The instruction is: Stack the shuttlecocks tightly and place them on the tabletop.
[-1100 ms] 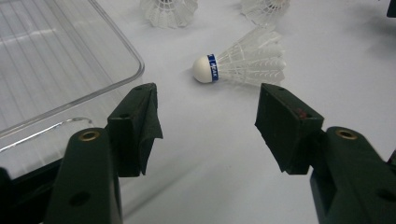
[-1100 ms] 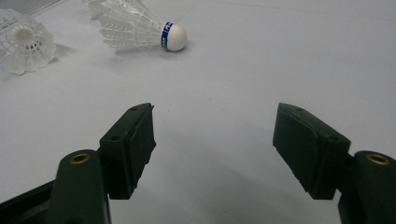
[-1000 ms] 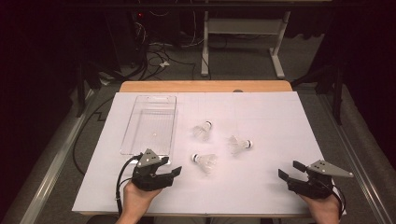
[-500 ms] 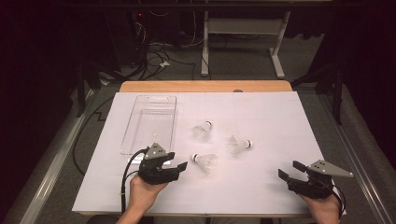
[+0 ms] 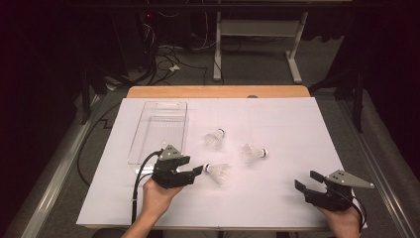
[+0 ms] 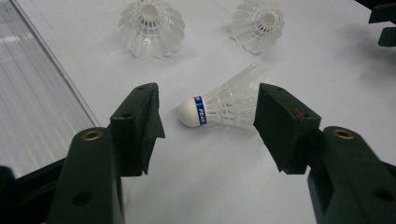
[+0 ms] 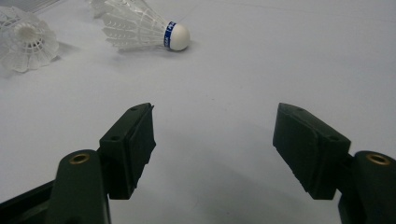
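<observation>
Translucent plastic shuttlecock (image 6: 224,103), matt white paper (image 5: 277,198)

Left gripper (image 5: 197,172) low at centre-left, jaws apart, tips just beside nearest shuttlecock (image 5: 218,173). Two more shuttlecocks (image 5: 214,139) (image 5: 254,153) above and right. Clear tray (image 5: 159,130) upper left. Right gripper (image 5: 307,182) lower right, jaws apart over white sheet (image 5: 292,129).

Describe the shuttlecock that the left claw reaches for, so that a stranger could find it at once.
On the white sheet, look right of the clear tray, where three shuttlecocks lie. The one meant is nearest the person, just in front of the open left claw. Unlike the other two, it lies on its side with its white cork pointing at that claw.
</observation>
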